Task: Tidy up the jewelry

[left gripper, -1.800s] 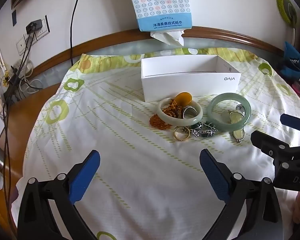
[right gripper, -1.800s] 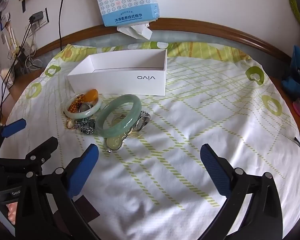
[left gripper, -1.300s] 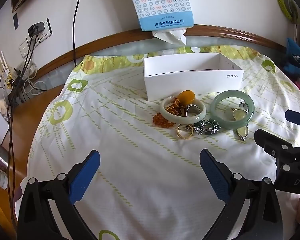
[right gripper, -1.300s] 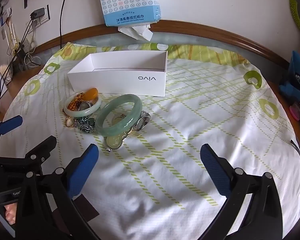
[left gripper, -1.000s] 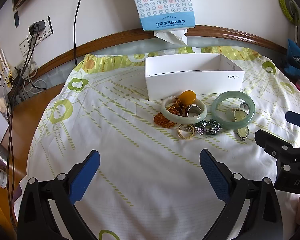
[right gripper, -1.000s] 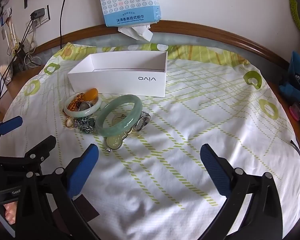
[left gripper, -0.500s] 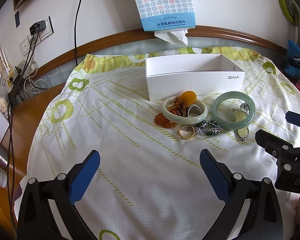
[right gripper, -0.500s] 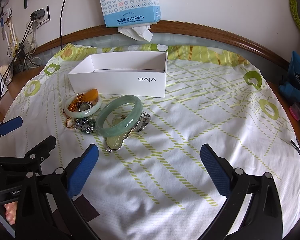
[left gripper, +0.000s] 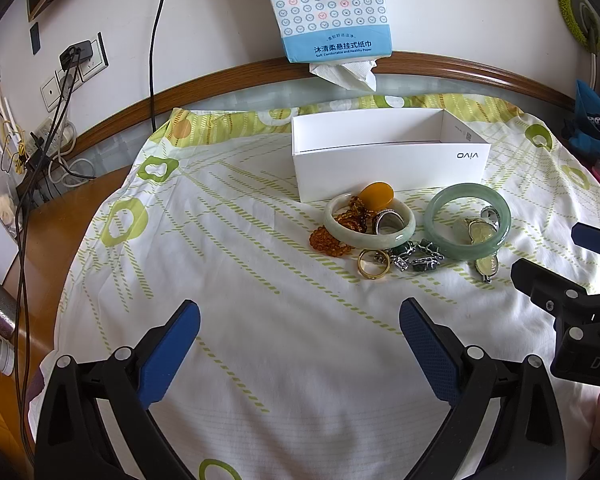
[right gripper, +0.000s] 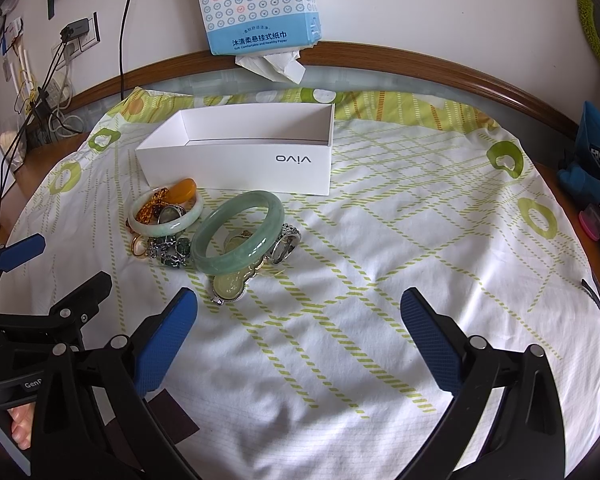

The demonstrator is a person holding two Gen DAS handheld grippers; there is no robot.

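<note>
A pile of jewelry lies on the cloth in front of an empty white box (left gripper: 388, 168) (right gripper: 240, 168). It holds a green jade bangle (left gripper: 467, 221) (right gripper: 238, 236), a pale bangle (left gripper: 370, 226) (right gripper: 165, 214), an amber pendant (left gripper: 376, 195) (right gripper: 182, 190), an amber bead strand (left gripper: 328, 238), a gold ring (left gripper: 373, 264), silver chain pieces (left gripper: 416, 256) (right gripper: 170, 252), a silver ring (right gripper: 286, 242) and a pale oval pendant (left gripper: 487, 266) (right gripper: 230, 284). My left gripper (left gripper: 300, 344) is open and empty, short of the pile. My right gripper (right gripper: 298, 332) is open and empty, to the right of it.
A round table with a white and green patterned cloth (left gripper: 220, 280) (right gripper: 420, 220). A tissue pack (left gripper: 332, 8) (right gripper: 256, 4) hangs on the wall behind the box. Cables and sockets (left gripper: 60, 80) are at the left. Blue items (right gripper: 592, 168) sit at the right edge.
Both views have shifted very slightly; the jewelry and the box have not moved. Both grippers stay open.
</note>
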